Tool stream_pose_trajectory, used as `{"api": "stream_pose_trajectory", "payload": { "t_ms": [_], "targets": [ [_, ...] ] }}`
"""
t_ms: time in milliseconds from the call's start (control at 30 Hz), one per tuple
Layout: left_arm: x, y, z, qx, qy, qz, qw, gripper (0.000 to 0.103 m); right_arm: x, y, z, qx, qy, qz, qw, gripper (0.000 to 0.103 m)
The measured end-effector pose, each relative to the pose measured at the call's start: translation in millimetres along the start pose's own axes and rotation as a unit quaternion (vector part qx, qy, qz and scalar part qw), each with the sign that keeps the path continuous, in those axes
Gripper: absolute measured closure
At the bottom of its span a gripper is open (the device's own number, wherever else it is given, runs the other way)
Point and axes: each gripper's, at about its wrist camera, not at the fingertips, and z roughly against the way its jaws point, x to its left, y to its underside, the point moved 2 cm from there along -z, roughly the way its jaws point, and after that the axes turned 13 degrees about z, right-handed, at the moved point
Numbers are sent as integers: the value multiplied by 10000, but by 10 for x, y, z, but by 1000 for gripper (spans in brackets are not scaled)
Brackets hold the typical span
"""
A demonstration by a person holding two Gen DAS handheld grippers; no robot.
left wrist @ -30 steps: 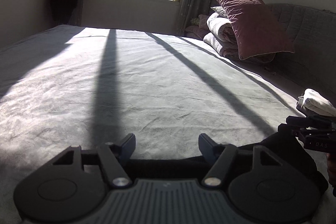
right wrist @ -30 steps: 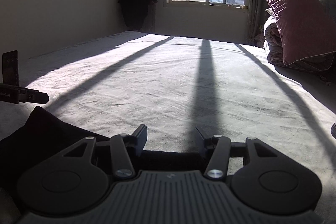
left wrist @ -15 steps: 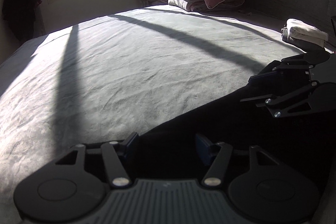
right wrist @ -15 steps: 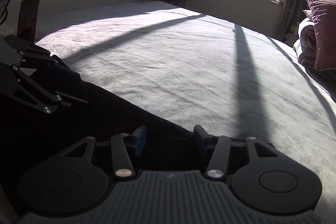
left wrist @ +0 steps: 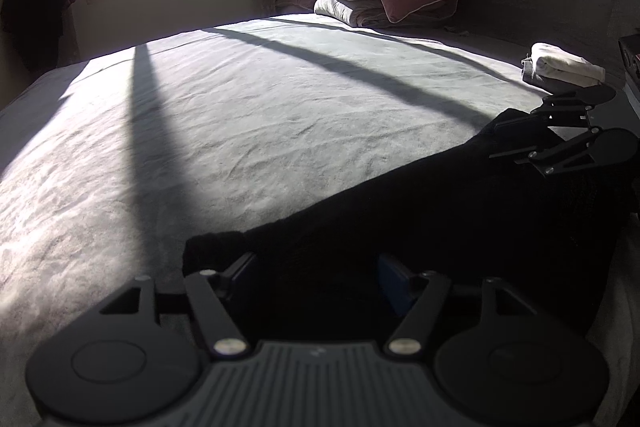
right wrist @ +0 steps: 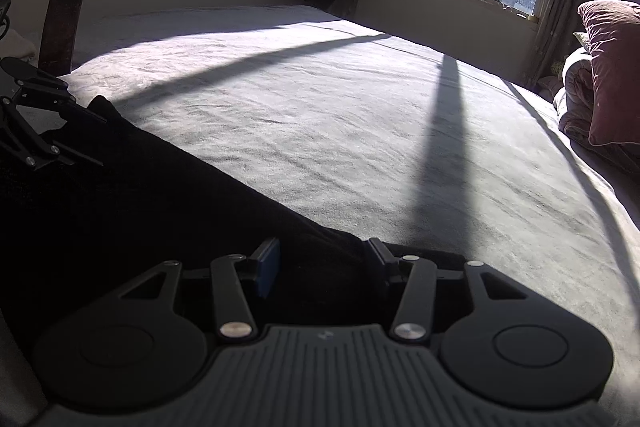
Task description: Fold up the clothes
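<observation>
The black garment lies flat along the bottom of the frame on the grey bed. The left gripper has just been opening, cloth between its jaws. The right gripper straddles the edge; grip unclear. Folding looks barely begun.

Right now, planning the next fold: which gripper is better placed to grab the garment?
Probably the right gripper: its jaws narrowly straddle the garment. The left gripper has just been opening its jaws, garment between them.

A black garment lies flat along the near edge of the grey bed, stretched out in a long band; one end is bunched. Too dark to tell folds or kind.
</observation>
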Motion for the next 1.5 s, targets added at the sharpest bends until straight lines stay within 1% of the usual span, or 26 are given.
{"api": "stream_pose_trajectory", "payload": {
  "t_ms": [100, 233, 300, 333, 400, 433, 500, 600, 667, 733, 800, 833, 867, 1000, 1033, 1067, 1100, 1133, 1200, 1267, 1333, 1467, 1500],
  "targets": [
    [44, -3, 64, 21, -37, 75, 10000, 31, -21, 38, 31, 47, 43, 14, 10000, 53],
    [132, -1, 161, 54, -82, 312, 9995, 31, -31, 67, 86, 105, 174, 132, 9997, 50],
    [230, -15, 200, 78, -39, 640, 9979, 30, -32, 74, 119, 126, 243, 188, 9994, 50],
    [301, -20, 220, 120, 3, 883, 9960, 30, -34, 76, 136, 127, 270, 199, 9994, 50],
    [458, -21, 254, 215, 163, 1441, 9892, 30, -46, 77, 177, 131, 331, 187, 9992, 50],
    [547, -17, 270, 264, 262, 1760, 9837, 30, -53, 74, 198, 127, 359, 172, 9991, 50],
    [740, 26, 302, 332, 382, 2484, 9673, 30, -67, 55, 234, 128, 419, 118, 9990, 49],
    [1001, 117, 350, 399, 604, 3434, 9364, 33, -96, 38, 292, 102, 442, -43, 9990, 48],
    [1085, 166, 370, 425, 793, 3827, 9195, 34, -110, 17, 330, 64, 405, -176, 9990, 48],
    [1117, 214, 368, 505, 961, 4097, 9058, 34, -112, -8, 356, 8, 335, -313, 9989, 48],
    [1095, 250, 346, 614, 1116, 4231, 8971, 34, -89, -45, 377, -63, 201, -460, 9987, 48],
    [1071, 263, 332, 676, 1188, 4261, 8943, 34, -70, -68, 382, -87, 115, -517, 9986, 48],
    [1039, 273, 320, 745, 1242, 4257, 8932, 34, -38, -98, 389, -132, 23, -553, 9984, 48],
    [888, 281, 268, 1021, 1392, 4057, 8976, 34, 99, -218, 420, -262, -352, -556, 9975, 49],
    [851, 282, 252, 1085, 1436, 4019, 8978, 34, 150, -257, 438, -316, -504, -516, 9969, 58],
    [817, 283, 237, 1146, 1476, 3984, 8980, 35, 200, -294, 455, -367, -652, -476, 9961, 64],
    [796, 283, 225, 1198, 1500, 3959, 8980, 40, 241, -319, 462, -389, -761, -443, 9954, 70],
    [775, 286, 209, 1259, 1523, 3943, 8975, 46, 283, -343, 468, -412, -867, -408, 9945, 72],
    [740, 308, 163, 1446, 1568, 3967, 8928, 89, 396, -396, 476, -470, -1024, -302, 9932, 72],
    [695, 310, 150, 1513, 1640, 3968, 8904, 89, 473, -420, 467, -467, -1127, -218, 9923, 72],
    [650, 257, 193, 1421, 1820, 3912, 8909, 89, 547, -433, 437, -402, -1258, -128, 9912, 74],
    [551, 106, 301, 1185, 2370, 3915, 8812, 90, 657, -396, 350, -149, -1556, -41, 9877, 76],
    [503, 55, 307, 1155, 2499, 3878, 8797, 90, 690, -366, 307, -9, -1741, -61, 9847, 76]
  ]
}}
